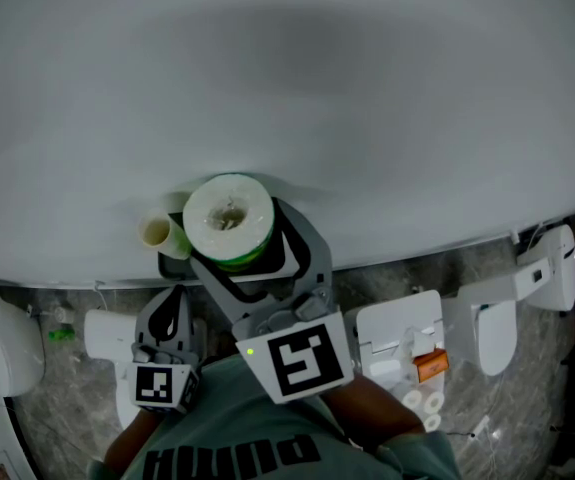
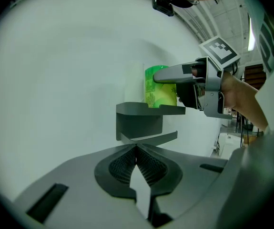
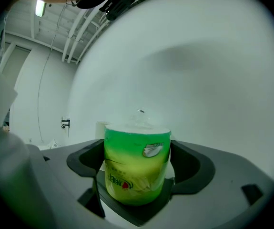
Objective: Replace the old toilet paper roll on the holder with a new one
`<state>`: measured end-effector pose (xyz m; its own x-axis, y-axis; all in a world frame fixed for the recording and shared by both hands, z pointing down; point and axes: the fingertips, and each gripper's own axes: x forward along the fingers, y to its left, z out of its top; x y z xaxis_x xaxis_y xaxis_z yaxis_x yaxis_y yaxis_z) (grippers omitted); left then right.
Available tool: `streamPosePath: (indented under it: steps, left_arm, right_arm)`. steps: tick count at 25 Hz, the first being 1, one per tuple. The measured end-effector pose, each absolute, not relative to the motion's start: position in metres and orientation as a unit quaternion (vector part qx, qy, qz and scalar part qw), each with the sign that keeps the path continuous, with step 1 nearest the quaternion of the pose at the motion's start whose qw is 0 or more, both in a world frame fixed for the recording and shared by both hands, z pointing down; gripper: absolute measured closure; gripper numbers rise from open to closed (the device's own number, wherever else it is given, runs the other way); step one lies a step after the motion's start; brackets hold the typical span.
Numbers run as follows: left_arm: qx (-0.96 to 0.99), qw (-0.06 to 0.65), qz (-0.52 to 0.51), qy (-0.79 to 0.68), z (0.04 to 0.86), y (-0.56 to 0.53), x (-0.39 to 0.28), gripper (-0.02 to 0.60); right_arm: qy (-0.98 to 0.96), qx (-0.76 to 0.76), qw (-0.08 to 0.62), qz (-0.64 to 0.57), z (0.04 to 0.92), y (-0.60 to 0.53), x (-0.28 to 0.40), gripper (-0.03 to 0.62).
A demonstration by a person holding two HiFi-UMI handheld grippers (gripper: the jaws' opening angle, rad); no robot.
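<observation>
Green-wrapped roll [image 3: 137, 163] on holder [image 2: 139, 120]
It stands upright between the right gripper's [image 3: 137, 168] open jaws — left gripper's [image 2: 137, 149] jaws closed, empty.

Dim, even, cool grey-green light fills all views, a broad soft shadow lies across the white wall [image 1: 417, 168], a ceiling strip light [image 3: 40, 7] glows, the wrapped toilet paper roll [image 3: 137, 163] is sharp, and both gripper views bow with black corners.
</observation>
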<state>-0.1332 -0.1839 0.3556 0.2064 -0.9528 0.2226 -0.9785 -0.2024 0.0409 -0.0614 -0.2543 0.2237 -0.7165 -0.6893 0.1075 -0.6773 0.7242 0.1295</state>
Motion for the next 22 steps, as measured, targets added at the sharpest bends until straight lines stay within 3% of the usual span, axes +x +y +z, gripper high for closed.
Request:
streamPosePath:
  steps: [15,22]
  left_arm:
    - [0.778,0.089,0.065,-0.619,0.356,-0.184,-0.138,0.577]
    - [0.784,0.091,0.062,-0.611,0.357,-0.182,-0.134,0.577]
  right_arm:
    - [-0.923,0.378,0.057,-0.044,0.22,-0.254,-0.066,0.183]
    - [-0.916,0.4,-0.014,-0.025,0.194,-0.249,-0.058,0.184]
